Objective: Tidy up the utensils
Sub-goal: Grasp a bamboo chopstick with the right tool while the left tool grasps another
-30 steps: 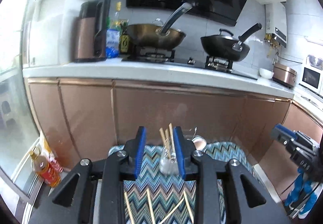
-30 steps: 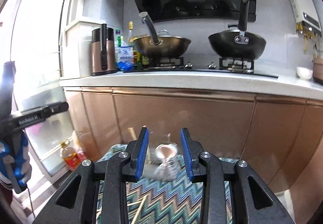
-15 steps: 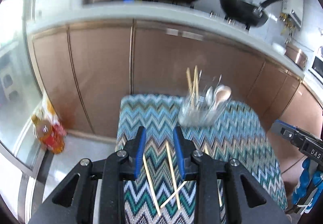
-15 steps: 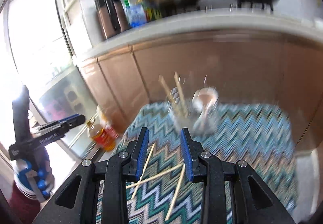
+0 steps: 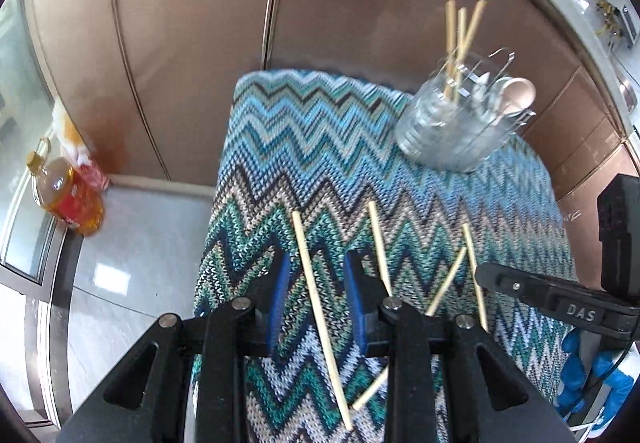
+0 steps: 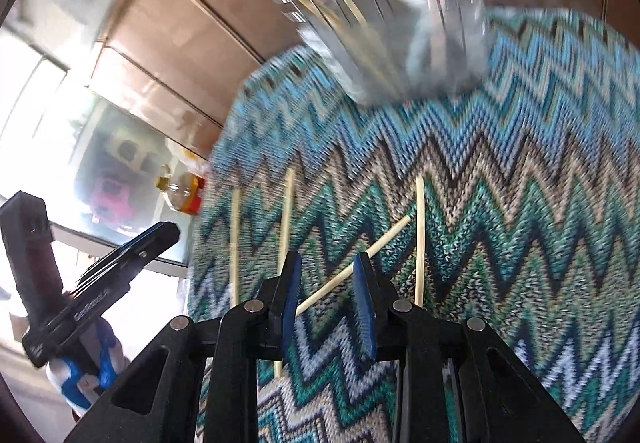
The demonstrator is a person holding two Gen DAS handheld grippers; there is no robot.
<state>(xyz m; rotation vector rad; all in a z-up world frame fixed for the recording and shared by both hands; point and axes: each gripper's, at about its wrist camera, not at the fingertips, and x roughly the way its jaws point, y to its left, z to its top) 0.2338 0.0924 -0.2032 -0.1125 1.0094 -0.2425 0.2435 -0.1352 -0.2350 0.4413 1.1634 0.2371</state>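
Several loose wooden chopsticks lie on the zigzag cloth. My left gripper points down over the cloth, open, with the leftmost chopstick lying between its blue pads, untouched. A second chopstick lies just right of it. My right gripper hangs low over the slanted chopstick, which runs between its pads; its jaws are closing and do not press on it. A glass holder with upright chopsticks and spoons stands at the far right of the cloth, and looks blurred in the right wrist view.
Copper cabinet doors rise close behind the table. An oil bottle stands on the grey floor at the left. The right gripper's black body reaches in near the rightmost chopstick. The left gripper's body shows beside the table edge.
Both grippers have dropped and tipped downward, from facing the counter and stove to looking at the cloth. Loose chopsticks now lie between each pair of pads. The right jaws have narrowed slightly.
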